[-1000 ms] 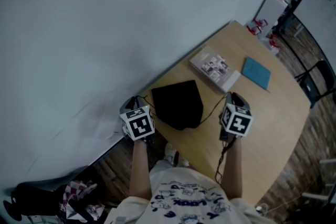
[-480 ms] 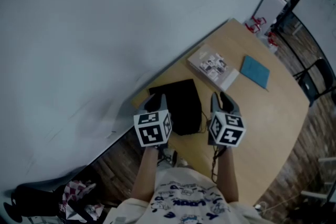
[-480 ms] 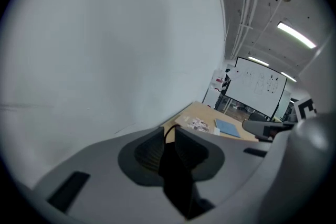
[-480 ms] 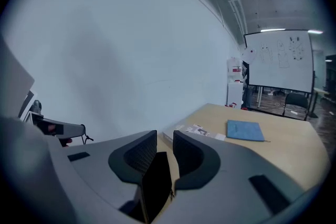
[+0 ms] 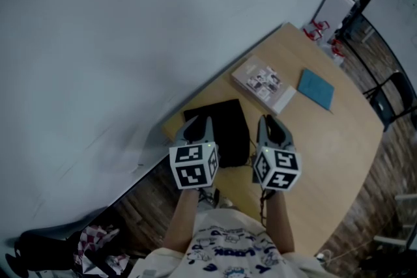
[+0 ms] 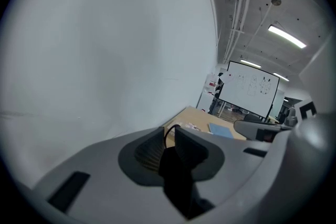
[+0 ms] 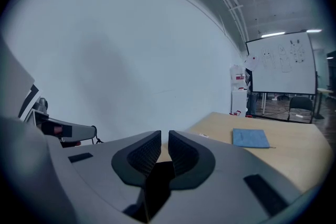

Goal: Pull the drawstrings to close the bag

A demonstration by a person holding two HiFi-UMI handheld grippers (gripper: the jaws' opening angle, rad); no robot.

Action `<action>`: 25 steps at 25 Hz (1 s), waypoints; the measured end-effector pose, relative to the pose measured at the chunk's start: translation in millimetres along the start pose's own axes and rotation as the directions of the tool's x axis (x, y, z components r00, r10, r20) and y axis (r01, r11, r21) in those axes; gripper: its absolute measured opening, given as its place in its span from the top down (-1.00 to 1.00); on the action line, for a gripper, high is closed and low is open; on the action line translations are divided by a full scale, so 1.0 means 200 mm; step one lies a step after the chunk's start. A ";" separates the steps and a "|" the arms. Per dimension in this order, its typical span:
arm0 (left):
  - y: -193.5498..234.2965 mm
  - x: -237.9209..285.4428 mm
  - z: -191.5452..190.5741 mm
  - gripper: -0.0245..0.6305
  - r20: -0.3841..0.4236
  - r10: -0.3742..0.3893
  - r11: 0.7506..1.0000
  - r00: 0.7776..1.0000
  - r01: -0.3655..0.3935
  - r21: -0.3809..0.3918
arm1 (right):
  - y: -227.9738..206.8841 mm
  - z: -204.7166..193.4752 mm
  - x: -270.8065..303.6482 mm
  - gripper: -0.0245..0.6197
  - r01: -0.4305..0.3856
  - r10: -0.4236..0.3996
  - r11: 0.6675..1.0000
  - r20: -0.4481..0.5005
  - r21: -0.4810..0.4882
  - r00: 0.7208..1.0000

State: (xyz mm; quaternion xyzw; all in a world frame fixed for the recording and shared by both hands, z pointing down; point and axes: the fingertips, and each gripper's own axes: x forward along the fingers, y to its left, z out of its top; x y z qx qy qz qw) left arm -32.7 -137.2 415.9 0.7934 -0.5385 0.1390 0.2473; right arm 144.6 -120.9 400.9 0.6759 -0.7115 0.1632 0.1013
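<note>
One black bag [image 5: 221,130] lies flat on the wooden surface [image 5: 326,140], close to the edge that runs along the pale wall [image 5: 130,42]. It is dark and matte, roughly square, with no print that can be made out. Its near end sits between and partly behind the two grippers, so how tightly the mouth is gathered cannot be told. Just on the near side of the bag, the left gripper [image 5: 199,127] is held above the surface with its jaws pressed together on a thin dark cord, which I take to be a drawstring [image 6: 167,134]. The cord arcs up out of the narrow slit between the pads. Holding it pinched and lifted probably keeps tension on the bag's mouth. Beside it, also just short of the bag, the right gripper [image 7: 164,136] has its jaws only a sliver apart; they have just been closing, and bare wood shows through the slit with no cord visible between the pads. I would guess that this one has not yet caught its own string, so the closing pull looks only half set up. Beyond the bag, well apart from it, a printed booklet [image 5: 264,84] and a blue folder [image 5: 316,89] lie side by side, playing no part.
</note>
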 end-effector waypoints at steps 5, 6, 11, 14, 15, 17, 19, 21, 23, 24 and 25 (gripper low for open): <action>-0.02 0.00 0.03 0.74 0.018 0.006 0.999 1.000 -0.006 0.039 | 0.01 0.03 -0.01 0.80 0.003 -0.002 1.000 0.024 -0.013 1.000; -0.02 0.00 0.03 0.74 0.020 0.005 0.999 1.000 -0.006 0.045 | 0.00 0.03 -0.01 0.80 0.004 -0.003 1.000 0.027 -0.012 1.000; -0.04 0.00 0.04 0.74 0.023 0.004 0.998 1.000 -0.006 0.064 | 0.00 0.04 -0.02 0.80 0.009 -0.009 1.000 0.032 -0.010 0.999; -0.04 0.00 0.04 0.74 0.020 0.007 0.997 1.000 -0.009 0.081 | 0.00 0.04 -0.02 0.80 0.010 -0.010 1.000 0.035 -0.009 0.999; -0.04 0.00 0.04 0.74 0.020 0.008 0.996 1.000 -0.010 0.086 | 0.00 0.04 -0.02 0.80 0.010 -0.010 1.000 0.035 -0.010 0.999; -0.04 0.00 0.04 0.74 0.020 0.012 0.996 1.000 -0.014 0.094 | 0.00 0.04 -0.01 0.80 0.010 -0.009 1.000 0.034 -0.010 0.999; -0.04 0.00 0.04 0.74 0.020 0.014 0.995 1.000 -0.016 0.098 | 0.00 0.03 -0.01 0.80 0.011 -0.011 1.000 0.033 -0.010 0.999; -0.03 0.00 0.04 0.74 0.020 0.014 0.995 1.000 -0.016 0.099 | 0.00 0.03 -0.01 0.80 0.013 -0.012 1.000 0.033 -0.011 0.999; -0.03 0.00 0.04 0.74 0.021 0.014 0.995 1.000 -0.016 0.100 | -0.01 0.04 -0.01 0.80 0.015 -0.014 1.000 0.034 -0.011 0.999; -0.03 0.00 0.05 0.74 0.022 0.014 0.995 1.000 -0.016 0.101 | -0.01 0.04 -0.01 0.80 0.016 -0.015 1.000 0.034 -0.011 0.999; -0.03 0.00 0.05 0.74 0.023 0.015 0.995 1.000 -0.017 0.102 | -0.01 0.04 -0.01 0.80 0.017 -0.016 1.000 0.034 -0.012 0.999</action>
